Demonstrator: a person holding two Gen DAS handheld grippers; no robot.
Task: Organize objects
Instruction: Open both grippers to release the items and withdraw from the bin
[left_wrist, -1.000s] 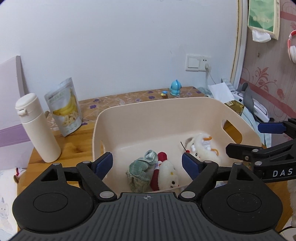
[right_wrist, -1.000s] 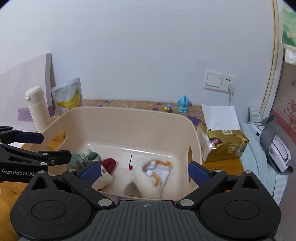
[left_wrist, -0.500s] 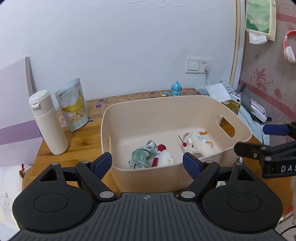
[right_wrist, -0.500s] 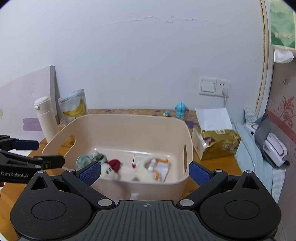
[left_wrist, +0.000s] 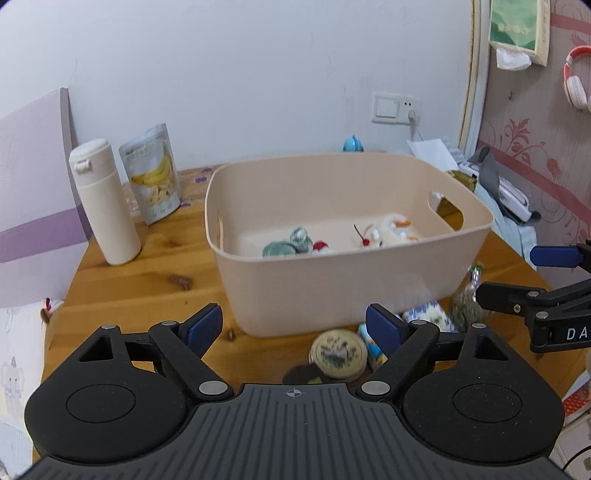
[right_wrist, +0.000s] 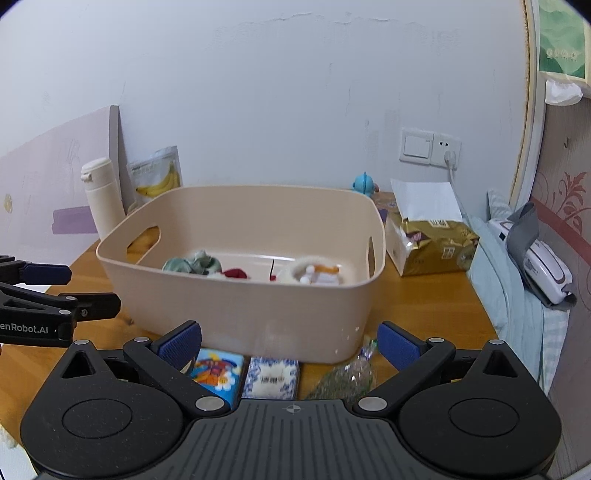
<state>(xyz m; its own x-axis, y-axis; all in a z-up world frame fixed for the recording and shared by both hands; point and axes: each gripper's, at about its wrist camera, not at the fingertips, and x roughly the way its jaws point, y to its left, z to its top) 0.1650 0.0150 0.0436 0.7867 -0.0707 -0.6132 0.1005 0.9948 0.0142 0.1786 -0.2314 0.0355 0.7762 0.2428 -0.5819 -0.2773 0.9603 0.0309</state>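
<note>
Bin (left_wrist: 343, 280): I see soft toys inside.
Left gripper (left_wrist: 293, 328): wide apart, holding nothing.
Right gripper (right_wrist: 290, 343): wide apart, holding nothing.

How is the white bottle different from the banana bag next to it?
The white bottle is a plain, round, tall cylinder with a cap; the banana bag is a flat, shorter pouch with banana pictures printed on it. Both stand upright on the wooden table, left of the beige bin.

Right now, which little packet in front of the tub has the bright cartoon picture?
The colourful packet, leftmost; the blue-and-white packet beside it only has a pattern.
</note>
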